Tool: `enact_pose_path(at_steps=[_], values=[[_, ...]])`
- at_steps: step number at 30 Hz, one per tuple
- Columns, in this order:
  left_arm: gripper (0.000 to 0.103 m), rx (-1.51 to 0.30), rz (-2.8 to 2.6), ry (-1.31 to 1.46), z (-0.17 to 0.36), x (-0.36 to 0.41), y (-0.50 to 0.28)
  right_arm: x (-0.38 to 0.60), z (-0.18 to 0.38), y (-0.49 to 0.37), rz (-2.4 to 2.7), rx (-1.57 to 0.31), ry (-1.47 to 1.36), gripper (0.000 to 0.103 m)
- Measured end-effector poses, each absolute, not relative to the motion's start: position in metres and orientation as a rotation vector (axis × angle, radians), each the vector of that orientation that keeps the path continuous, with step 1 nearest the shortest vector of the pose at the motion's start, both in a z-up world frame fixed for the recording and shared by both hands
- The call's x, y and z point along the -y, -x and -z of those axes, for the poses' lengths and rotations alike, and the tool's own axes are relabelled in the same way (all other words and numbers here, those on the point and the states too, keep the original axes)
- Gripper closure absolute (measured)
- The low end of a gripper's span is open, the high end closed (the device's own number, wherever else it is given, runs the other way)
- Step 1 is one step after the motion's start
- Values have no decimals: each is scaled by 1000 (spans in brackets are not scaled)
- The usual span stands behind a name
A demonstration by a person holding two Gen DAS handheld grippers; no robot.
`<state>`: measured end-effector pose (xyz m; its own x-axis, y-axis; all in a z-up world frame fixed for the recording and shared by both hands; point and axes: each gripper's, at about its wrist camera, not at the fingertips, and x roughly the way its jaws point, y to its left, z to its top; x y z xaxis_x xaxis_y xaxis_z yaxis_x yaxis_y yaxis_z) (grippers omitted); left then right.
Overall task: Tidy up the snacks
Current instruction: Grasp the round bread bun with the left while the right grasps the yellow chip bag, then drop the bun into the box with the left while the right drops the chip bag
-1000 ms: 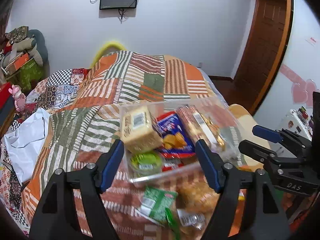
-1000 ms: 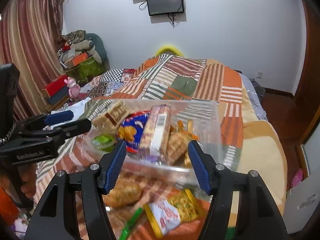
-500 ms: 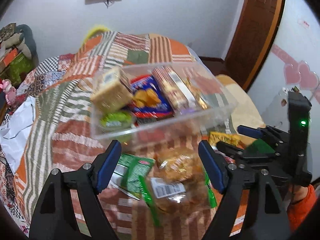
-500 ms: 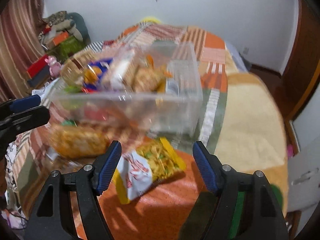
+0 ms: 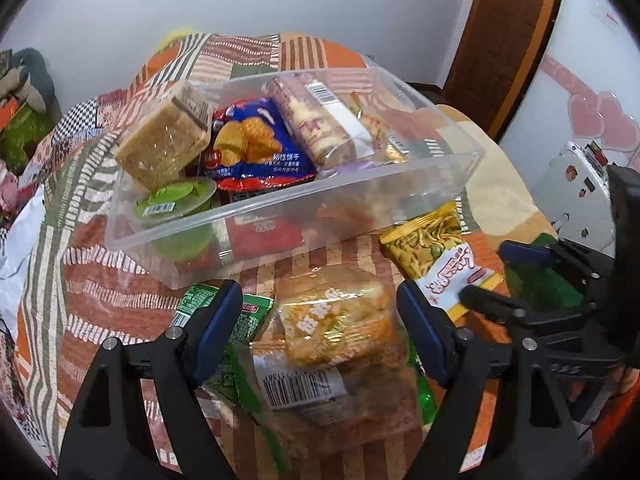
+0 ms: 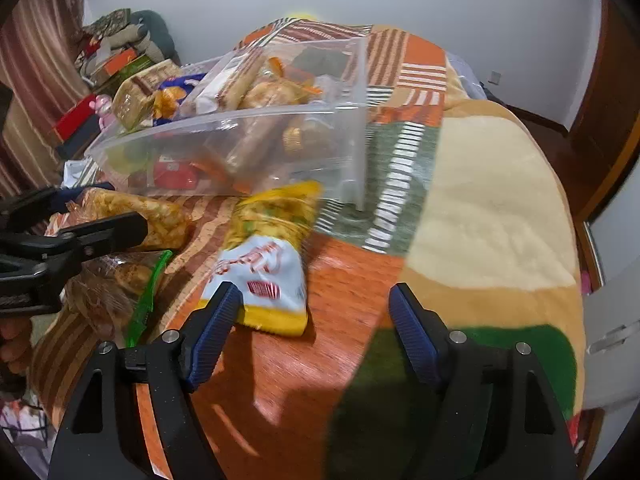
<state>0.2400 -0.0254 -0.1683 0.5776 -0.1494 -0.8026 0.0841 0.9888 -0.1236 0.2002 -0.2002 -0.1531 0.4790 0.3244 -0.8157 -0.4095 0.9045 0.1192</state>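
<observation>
A clear plastic bin [image 5: 280, 216] [image 6: 256, 120] full of snack packs sits on the patchwork bedspread. In front of it lie a clear bag of golden pastries [image 5: 332, 320] [image 6: 128, 216], a green packet [image 5: 236, 320] and a yellow-and-white snack bag [image 5: 436, 252] [image 6: 272, 248]. My left gripper [image 5: 320, 332] is open, its blue pads on either side of the pastry bag, just above it. My right gripper [image 6: 314, 332] is open and empty, with the yellow-and-white bag just beyond its left finger. The right gripper also shows in the left wrist view [image 5: 504, 276].
The bed's orange, green and cream cover [image 6: 480, 208] stretches right of the bin. A wooden door [image 5: 508, 32] and a white cabinet [image 5: 576, 196] stand to the right. Piled boxes and cushions [image 6: 116, 52] lie at the far left by a curtain.
Both grippers have come down and tilted toward the loose packs in front of the bin. The left one now frames the pastry bag; the right one has neared the yellow-and-white bag.
</observation>
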Motion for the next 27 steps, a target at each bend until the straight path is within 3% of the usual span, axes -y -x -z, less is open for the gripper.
enact_pose_path(at_steps=[4,10,11,12,13,19,27], values=[[25,-952,132,103,174,22,-243,203,147,-202,-469,-954,57,29],[52,-962,151,113,181,25,-242,174,153,-211,-504,-958,79,29],[55,-955,156,112,180,25,-241,169,157,-213,-513,-967,81,32],[56,-948,161,106,180,26,-239,165,160,-215,-529,-982,77,44],[57,-940,166,95,179,27,-238,162,165,-216,-551,-1004,66,50],[58,-917,167,84,172,23,-232,169,159,-210,-547,-977,43,66],[58,-853,169,95,144,13,-222,175,139,-195,-556,-925,46,68]])
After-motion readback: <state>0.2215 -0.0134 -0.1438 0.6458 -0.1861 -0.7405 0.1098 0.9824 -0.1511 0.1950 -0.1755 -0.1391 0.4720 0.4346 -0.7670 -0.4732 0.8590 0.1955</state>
